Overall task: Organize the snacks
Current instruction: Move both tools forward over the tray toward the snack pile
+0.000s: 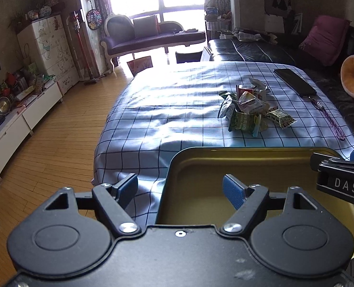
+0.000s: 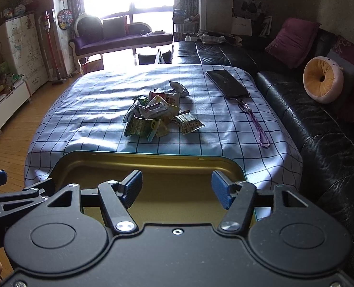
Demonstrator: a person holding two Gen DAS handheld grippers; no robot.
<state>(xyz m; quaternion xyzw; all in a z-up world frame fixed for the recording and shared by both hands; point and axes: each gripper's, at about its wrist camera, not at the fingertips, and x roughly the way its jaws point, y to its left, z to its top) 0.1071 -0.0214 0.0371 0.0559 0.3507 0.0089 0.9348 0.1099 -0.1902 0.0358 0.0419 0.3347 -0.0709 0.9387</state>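
Note:
A pile of small snack packets [image 1: 248, 106] [image 2: 156, 113] lies in the middle of a table with a blue checked cloth [image 1: 177, 105] [image 2: 93, 110]. An empty gold metal tin [image 1: 201, 167] [image 2: 177, 179] sits at the near edge of the table. My left gripper [image 1: 180, 190] is open, its right finger over the tin's left part, its left finger outside the wall. My right gripper [image 2: 177, 189] is open over the tin's near side. Both are empty. The right gripper's body shows at the right in the left wrist view [image 1: 341, 179].
A black phone [image 1: 295, 81] [image 2: 227, 83] with a purple strap [image 1: 329, 119] [image 2: 258, 126] lies on the table's far right. A black leather sofa [image 2: 320, 124] with cushions runs along the right. Wooden floor [image 1: 57, 143] and a white low cabinet [image 1: 14, 129] are on the left.

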